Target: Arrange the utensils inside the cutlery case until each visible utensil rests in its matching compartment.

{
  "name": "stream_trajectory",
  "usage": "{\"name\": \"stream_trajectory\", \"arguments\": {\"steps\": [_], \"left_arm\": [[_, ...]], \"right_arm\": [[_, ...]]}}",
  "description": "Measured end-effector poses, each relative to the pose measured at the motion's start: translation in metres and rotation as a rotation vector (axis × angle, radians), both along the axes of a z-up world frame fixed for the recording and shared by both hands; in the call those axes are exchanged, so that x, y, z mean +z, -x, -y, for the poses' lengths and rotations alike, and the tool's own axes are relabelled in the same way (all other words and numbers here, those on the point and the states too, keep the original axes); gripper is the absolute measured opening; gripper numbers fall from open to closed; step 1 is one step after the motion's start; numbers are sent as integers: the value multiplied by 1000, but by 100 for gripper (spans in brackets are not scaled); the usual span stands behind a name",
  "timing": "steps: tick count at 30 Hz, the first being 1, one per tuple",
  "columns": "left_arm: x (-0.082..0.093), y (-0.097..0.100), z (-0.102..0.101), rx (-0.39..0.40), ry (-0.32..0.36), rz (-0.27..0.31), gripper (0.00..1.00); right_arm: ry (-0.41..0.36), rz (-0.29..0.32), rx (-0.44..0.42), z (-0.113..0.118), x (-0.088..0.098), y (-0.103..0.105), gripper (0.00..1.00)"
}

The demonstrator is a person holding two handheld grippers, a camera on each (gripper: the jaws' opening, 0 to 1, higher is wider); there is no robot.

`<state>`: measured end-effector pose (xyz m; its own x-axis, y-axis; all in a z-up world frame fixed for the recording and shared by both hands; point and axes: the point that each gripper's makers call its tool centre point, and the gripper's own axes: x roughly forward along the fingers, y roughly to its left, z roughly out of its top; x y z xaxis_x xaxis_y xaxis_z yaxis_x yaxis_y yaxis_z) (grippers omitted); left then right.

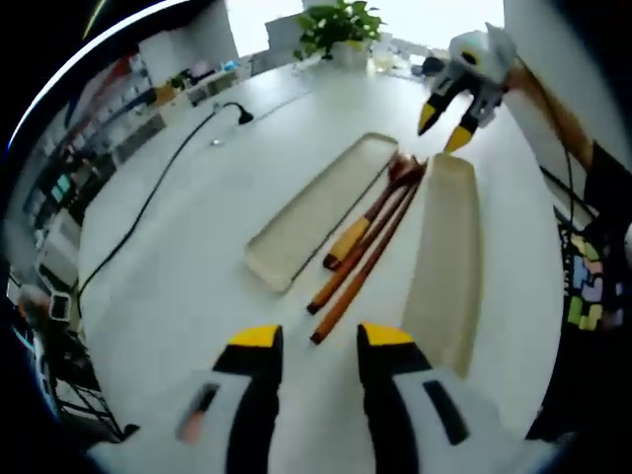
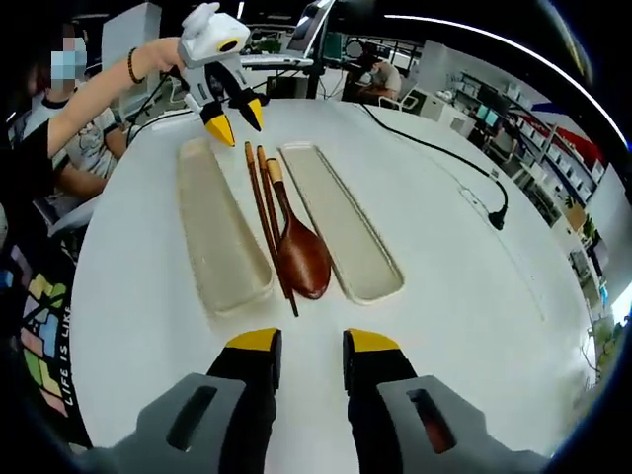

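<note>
— Where are the utensils?

— I see the spoon (image 2: pixel 299 259) and chopsticks (image 2: pixel 265 219) on the table (image 2: pixel 444 296) between the two case halves (image 2: pixel 222 237), at twelve o'clock from my right gripper (image 2: pixel 309 343), lengthwise along my line of sight.

— Jaws?

— Right gripper hovers low with a narrow gap, empty. Left gripper (image 1: pixel 319 337) likewise, the handles nearest it.

Blk jaws, yellow tips (image 2: pixel 301 342); wht bodies
</note>
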<state>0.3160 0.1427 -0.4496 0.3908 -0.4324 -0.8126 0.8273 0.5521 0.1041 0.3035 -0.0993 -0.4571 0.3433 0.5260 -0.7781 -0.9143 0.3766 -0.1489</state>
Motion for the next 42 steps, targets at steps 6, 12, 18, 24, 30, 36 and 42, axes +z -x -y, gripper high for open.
{"name": "stream_trajectory", "arguments": {"steps": [6,12,18,24,30,36,42], "left_arm": [[-3,3,4,-26,-22,-36,31],[-9,4,2,-26,-55,-78,31],[-15,7,1,-30,-71,-105,30],[-17,9,3,-39,-76,-133,27],[-18,10,4,-43,-73,-163,25],[-18,10,6,-61,-101,-183,25],[-18,8,7,-65,-119,-194,23]], "right_arm": [[9,-27,46,-9,-4,7,23],[50,-41,57,-11,-6,4,23],[69,-60,71,-13,-8,4,20],[102,-91,79,-14,-10,4,20],[134,-136,88,-15,-11,4,18],[169,-195,64,-15,-12,5,17],[182,-208,70,-12,-13,4,16]]}}
